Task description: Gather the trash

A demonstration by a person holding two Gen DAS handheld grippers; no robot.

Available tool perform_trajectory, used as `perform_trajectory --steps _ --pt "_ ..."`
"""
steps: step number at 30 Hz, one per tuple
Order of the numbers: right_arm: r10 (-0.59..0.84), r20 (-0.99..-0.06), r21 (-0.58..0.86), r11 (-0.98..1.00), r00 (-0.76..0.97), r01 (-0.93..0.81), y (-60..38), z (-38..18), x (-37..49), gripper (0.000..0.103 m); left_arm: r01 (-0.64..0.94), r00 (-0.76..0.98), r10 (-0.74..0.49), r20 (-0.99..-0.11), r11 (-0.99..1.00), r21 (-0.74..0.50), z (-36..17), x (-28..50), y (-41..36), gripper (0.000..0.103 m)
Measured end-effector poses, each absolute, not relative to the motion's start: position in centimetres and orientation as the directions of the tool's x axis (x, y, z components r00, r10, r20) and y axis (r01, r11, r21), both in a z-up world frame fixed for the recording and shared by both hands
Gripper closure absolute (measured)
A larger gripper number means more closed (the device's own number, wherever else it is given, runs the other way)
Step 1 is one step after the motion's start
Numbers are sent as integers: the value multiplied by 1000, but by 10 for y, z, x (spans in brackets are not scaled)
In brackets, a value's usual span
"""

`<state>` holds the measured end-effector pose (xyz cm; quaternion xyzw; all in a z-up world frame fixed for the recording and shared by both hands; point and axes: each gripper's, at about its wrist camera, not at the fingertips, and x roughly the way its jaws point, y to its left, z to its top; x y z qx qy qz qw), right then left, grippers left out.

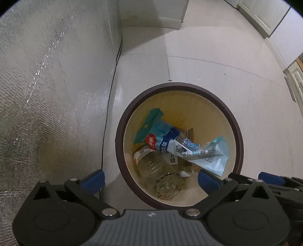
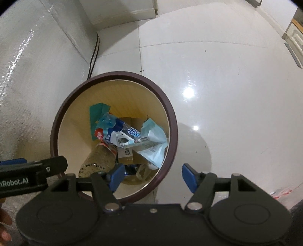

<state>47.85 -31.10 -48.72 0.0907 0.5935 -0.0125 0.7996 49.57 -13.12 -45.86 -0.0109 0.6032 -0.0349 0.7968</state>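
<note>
A round trash bin with a dark brown rim (image 1: 239,130) (image 2: 171,111) and cream inside stands on the floor. In it lie a clear plastic bottle (image 1: 161,170) (image 2: 98,159), blue and white wrappers (image 1: 181,145) (image 2: 123,134), a light blue bag (image 1: 214,157) (image 2: 155,147) and a teal packet (image 1: 149,121) (image 2: 97,111). My left gripper (image 1: 151,179) is open and empty above the bin's near rim. My right gripper (image 2: 152,175) is open and empty over the bin's near right rim. The left gripper's finger (image 2: 37,170) shows at the left of the right wrist view.
A silver foil-covered surface (image 1: 47,85) rises at the left, with a black cable (image 1: 109,98) along its foot. White cabinets (image 1: 170,13) stand at the back. Glossy white floor tiles (image 2: 227,85) spread to the right. A plastic bag (image 2: 284,193) lies at the right edge.
</note>
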Motion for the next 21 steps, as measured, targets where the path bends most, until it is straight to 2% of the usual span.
perform_trajectory --steps 11,15,21 --pt "34 -933 91 986 359 143 -323 -460 456 5 27 304 -66 -950 998 -61 -429 474 -120 0" --pt "34 -921 109 979 388 173 -325 -447 443 0 35 334 -56 -941 998 -47 -408 462 -119 0" --pt "25 -894 122 974 448 190 -329 -410 419 0 44 398 -78 -914 997 -66 -364 435 -116 0"
